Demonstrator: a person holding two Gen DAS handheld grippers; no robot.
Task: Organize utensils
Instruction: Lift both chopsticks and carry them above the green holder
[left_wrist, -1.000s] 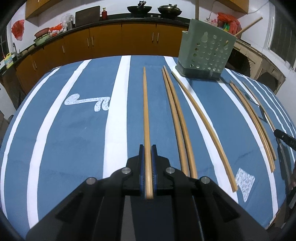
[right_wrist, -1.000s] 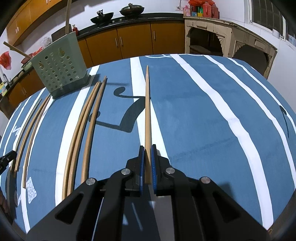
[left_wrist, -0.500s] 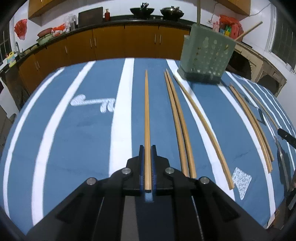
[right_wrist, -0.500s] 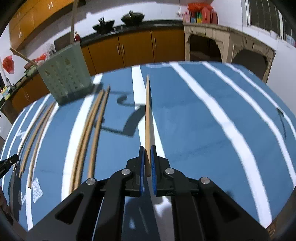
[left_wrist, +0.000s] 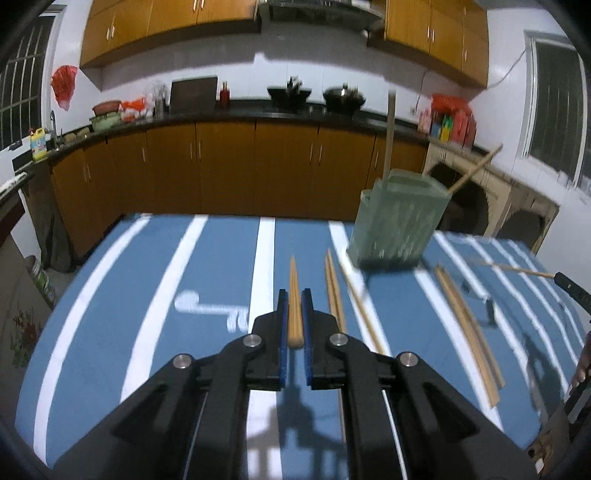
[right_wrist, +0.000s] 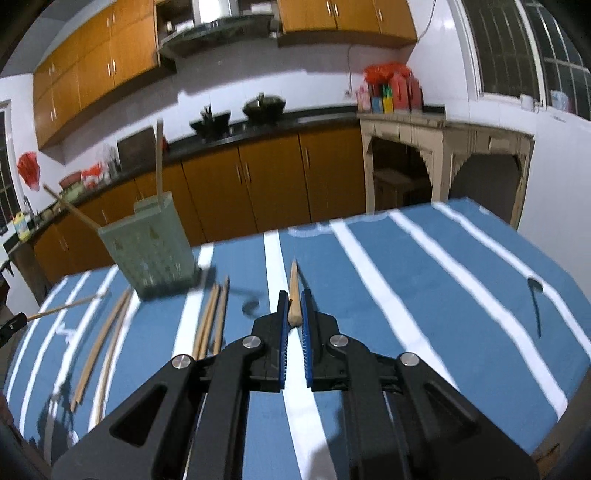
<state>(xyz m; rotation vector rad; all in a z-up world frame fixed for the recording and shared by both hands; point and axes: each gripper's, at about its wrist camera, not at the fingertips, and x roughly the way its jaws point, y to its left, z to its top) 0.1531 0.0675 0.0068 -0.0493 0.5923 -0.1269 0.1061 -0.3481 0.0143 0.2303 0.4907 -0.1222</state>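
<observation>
Wooden and thin, a chopstick (left_wrist: 293, 302) sits pinched between the blue pads of the left claw (left_wrist: 294, 308), held near its thick butt end with the tapered tip pointing away toward the kitchen. The right claw (right_wrist: 294, 308) grips a second chopstick (right_wrist: 294, 291) the same way, clenched on the blunt end. Both sticks look lifted clear of the table (left_wrist: 207, 280), though blur makes the gap hard to judge.

I'd expect these to weigh next to nothing and stay stiff along their length, but smooth round wood can roll or pivot between flat pads. Held at one end, the long free tip will swing with any wrist tilt. A hold nearer the middle would steady it; the end grip, though, leaves the most length free to drop into the holder.

That green perforated holder (left_wrist: 397, 225) stands upright toward the far side of the table, with two sticks already leaning out of its top. Its mouth is narrow, so the tip likely has to come down steeply from above.

Loose chopsticks still lie on the blue striped cloth: a pair (left_wrist: 334, 291) and a single one (left_wrist: 360, 299) just right of the left claw, more (left_wrist: 465, 325) farther right. The far edge drops off toward the brown cabinets (left_wrist: 229, 166); open air above the table leaves room to swing.
</observation>
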